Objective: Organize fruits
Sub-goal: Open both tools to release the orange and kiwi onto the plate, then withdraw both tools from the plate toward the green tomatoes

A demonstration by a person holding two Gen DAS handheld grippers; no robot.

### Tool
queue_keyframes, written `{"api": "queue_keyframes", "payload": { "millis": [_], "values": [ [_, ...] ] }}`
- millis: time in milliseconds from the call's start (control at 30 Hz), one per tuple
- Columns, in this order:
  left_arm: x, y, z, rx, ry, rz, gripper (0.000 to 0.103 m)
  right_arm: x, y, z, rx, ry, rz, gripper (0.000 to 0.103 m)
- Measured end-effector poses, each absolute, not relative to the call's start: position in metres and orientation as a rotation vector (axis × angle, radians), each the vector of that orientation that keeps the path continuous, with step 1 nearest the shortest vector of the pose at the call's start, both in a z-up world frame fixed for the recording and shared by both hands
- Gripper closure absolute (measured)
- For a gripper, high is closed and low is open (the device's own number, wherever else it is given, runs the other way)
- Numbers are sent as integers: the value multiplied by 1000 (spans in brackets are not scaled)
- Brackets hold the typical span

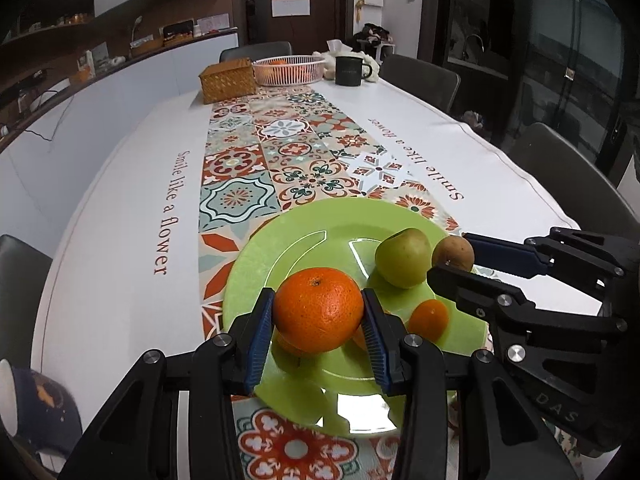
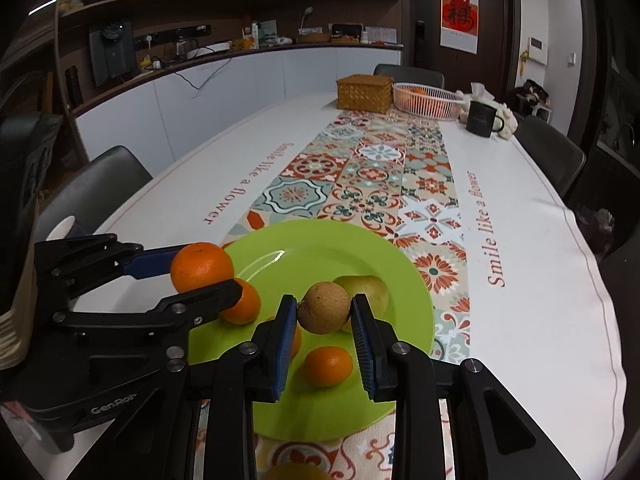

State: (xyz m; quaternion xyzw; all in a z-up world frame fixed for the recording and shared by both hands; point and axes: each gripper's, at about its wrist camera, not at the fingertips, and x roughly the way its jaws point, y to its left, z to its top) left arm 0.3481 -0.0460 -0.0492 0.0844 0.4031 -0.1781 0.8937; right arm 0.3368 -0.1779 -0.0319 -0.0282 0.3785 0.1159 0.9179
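Note:
My left gripper is shut on a large orange, held above the green plate. In the right wrist view the same orange sits in that gripper at the plate's left rim. My right gripper is shut on a small brown fruit, seen from the left wrist view as a brown fruit in the right gripper. On the plate lie a green pear, a small orange and other oranges partly hidden under the held fruit.
The plate rests on a patterned runner along a white tablecloth. At the far end stand a woven box, a white basket holding oranges and a dark mug. Chairs line both sides. A dark cup sits at lower left.

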Motion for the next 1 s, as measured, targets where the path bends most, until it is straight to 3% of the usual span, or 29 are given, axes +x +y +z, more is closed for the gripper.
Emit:
{"api": "queue_keyframes", "payload": {
  "millis": [100, 200, 433, 600, 700, 1000],
  "values": [
    [349, -48, -52, 191, 840, -358, 60, 341, -181, -37, -52, 787, 232, 73],
    [345, -45, -49, 197, 821, -332, 49, 342, -184, -37, -55, 783, 211, 62],
    [318, -32, -29, 170, 777, -288, 36, 326, -192, -31, -16, 776, 203, 61],
    [289, -24, -11, 167, 746, -262, 31, 306, -197, -22, 8, 770, 203, 61],
    [269, -22, 0, 176, 723, -241, 27, 290, -197, -14, 11, 752, 200, 54],
    [214, -17, 24, 182, 662, -222, 20, 236, -192, 13, -11, 673, 200, 47]
  ]
}}
